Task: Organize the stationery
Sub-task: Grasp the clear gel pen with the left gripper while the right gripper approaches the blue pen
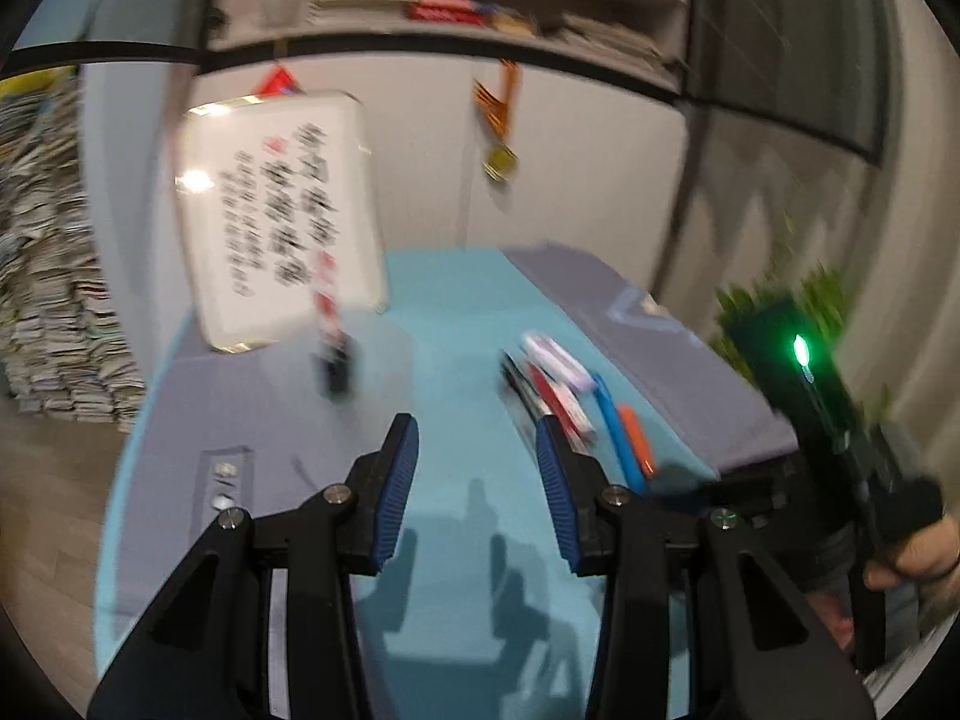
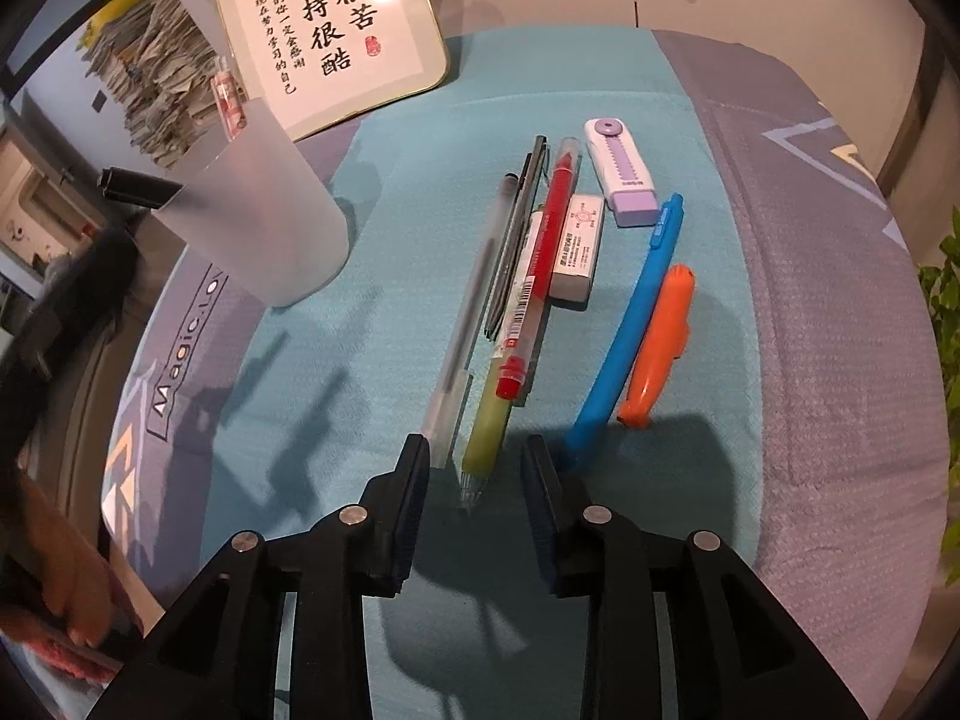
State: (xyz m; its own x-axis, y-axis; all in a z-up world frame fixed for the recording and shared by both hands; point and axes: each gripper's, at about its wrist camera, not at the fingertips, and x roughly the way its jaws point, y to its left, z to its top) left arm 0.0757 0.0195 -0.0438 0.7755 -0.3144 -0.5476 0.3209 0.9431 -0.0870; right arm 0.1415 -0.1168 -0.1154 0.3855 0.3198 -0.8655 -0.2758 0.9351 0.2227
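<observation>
Several pens lie side by side on a teal mat (image 2: 678, 114): a clear pen (image 2: 474, 300), a red pen (image 2: 549, 222), a green-grip pen (image 2: 489, 420), a blue pen (image 2: 630, 330) and an orange marker (image 2: 660, 342). A white eraser (image 2: 579, 246) and a purple one (image 2: 621, 177) lie beyond them. My right gripper (image 2: 477, 453) is open, its jaws straddling the green-grip pen's tip without pressing it. A frosted cup (image 2: 264, 210) holding pens stands to the left. In the blurred left wrist view my left gripper (image 1: 474, 438) is open and empty over the mat (image 1: 456, 312), left of the pens (image 1: 558, 390).
A framed calligraphy board (image 2: 336, 30) leans at the back of the table, with a tall paper stack (image 2: 150, 72) to its left. A hand (image 1: 912, 552) holds the right tool's black body at the right edge. A plant (image 2: 948, 276) stands at the right.
</observation>
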